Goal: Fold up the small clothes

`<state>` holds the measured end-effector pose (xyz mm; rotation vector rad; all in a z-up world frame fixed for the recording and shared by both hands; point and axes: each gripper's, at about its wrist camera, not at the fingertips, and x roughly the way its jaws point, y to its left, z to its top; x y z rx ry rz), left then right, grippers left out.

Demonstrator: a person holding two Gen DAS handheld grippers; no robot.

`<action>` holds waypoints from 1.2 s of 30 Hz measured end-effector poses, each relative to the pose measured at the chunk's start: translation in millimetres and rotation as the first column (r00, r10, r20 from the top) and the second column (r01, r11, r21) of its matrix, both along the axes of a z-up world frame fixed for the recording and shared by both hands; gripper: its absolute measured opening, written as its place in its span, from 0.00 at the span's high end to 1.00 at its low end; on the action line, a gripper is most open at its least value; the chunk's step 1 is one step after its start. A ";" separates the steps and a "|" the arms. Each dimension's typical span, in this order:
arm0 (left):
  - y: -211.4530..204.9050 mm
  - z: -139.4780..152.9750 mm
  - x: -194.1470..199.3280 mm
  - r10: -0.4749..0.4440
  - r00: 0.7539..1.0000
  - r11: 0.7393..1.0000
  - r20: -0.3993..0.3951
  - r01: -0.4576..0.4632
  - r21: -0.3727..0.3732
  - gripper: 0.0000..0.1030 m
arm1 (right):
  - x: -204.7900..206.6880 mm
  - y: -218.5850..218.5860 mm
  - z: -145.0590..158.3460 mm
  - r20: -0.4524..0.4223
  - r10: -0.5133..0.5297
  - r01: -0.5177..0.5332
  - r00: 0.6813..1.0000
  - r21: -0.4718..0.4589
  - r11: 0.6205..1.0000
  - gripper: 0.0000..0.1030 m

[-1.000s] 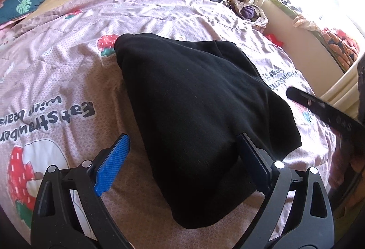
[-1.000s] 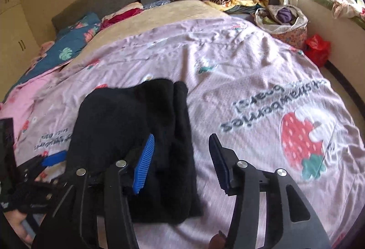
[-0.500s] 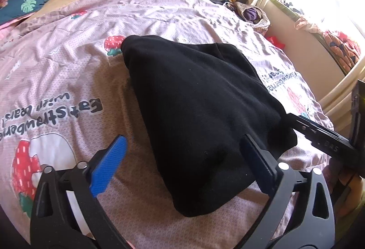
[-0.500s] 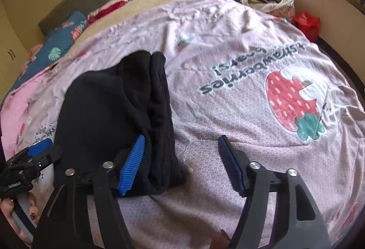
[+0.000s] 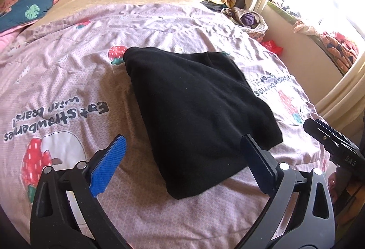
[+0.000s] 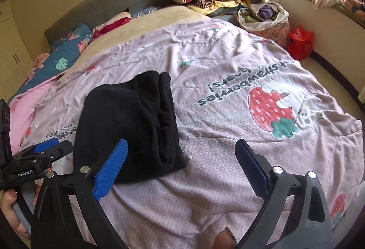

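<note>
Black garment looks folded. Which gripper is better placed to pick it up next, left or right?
Left, probably. The left gripper is open and straddles the near end of the black garment. The right gripper is also open but centred over bare duvet, with the garment off by its left finger.

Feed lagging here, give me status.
Left gripper open, right gripper open, both empty. Black garment folded on quilt. Nothing obstructing.

**Colours and patterns**

Folded garment: plain black. Quilt cover: pale pink-lilac, red strawberries with green leaves, dark lettering. Pillow at 10 o'clock: navy, green leaf and pink flower print. Gripper pads: blue, ribbed. Plastic bag at 2 o'clock: red.
</note>
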<state>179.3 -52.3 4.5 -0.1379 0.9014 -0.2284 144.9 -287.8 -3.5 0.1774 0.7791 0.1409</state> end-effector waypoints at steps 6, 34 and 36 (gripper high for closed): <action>0.5 13.8 -15.1 -0.004 1.000 1.000 0.029 0.004 -0.008 0.09 | -24.0 4.5 18.1 0.050 0.021 -0.021 0.999 0.010 1.000 0.06; 10.1 25.9 -94.9 -0.056 0.996 0.998 0.069 0.056 0.012 0.09 | -114.0 28.2 26.3 0.114 0.089 -0.086 0.989 -0.036 0.996 0.04; 12.2 24.4 -102.3 -0.056 0.995 0.998 0.077 0.055 0.014 0.09 | -124.4 30.5 25.5 0.120 0.099 -0.094 0.988 -0.040 0.995 0.04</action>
